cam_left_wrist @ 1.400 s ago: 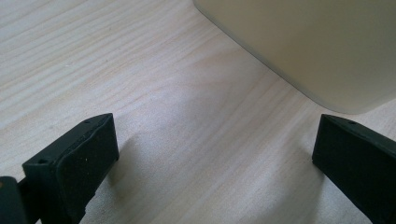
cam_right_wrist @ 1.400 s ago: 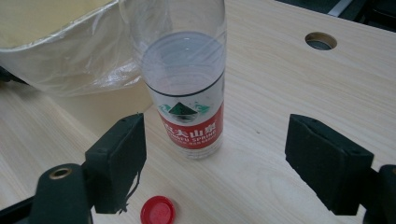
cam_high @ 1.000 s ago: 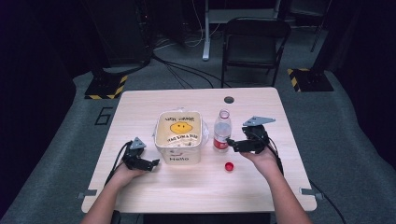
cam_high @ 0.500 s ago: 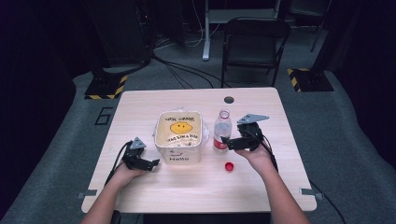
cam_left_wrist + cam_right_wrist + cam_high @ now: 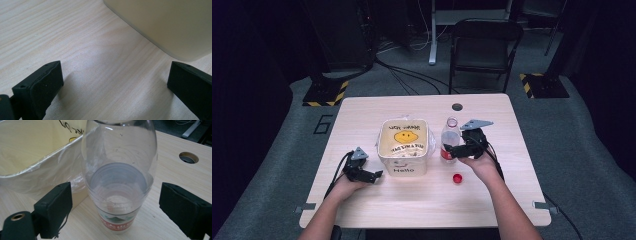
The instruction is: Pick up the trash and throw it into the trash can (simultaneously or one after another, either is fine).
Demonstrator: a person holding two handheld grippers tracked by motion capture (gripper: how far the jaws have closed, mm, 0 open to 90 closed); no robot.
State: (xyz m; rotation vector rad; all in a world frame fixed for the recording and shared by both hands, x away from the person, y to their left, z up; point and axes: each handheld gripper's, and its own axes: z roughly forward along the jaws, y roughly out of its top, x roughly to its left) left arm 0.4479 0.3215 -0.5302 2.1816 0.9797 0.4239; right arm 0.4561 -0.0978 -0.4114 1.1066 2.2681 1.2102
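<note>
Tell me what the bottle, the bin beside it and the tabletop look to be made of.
Bottle: clear, glossy thin plastic; you see straight through it, with a printed paper or film label low down. Bin: cream, matte, probably plastic, lined with a crinkly clear bag. Table: pale wood or wood-look laminate, with visible grain and a dull finish.

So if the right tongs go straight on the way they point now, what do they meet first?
Most likely the clear plastic bottle. It stands upright between the open pads of the right tongs, which have just been opening. The cream bin stands beside the bottle, off that line.
</note>
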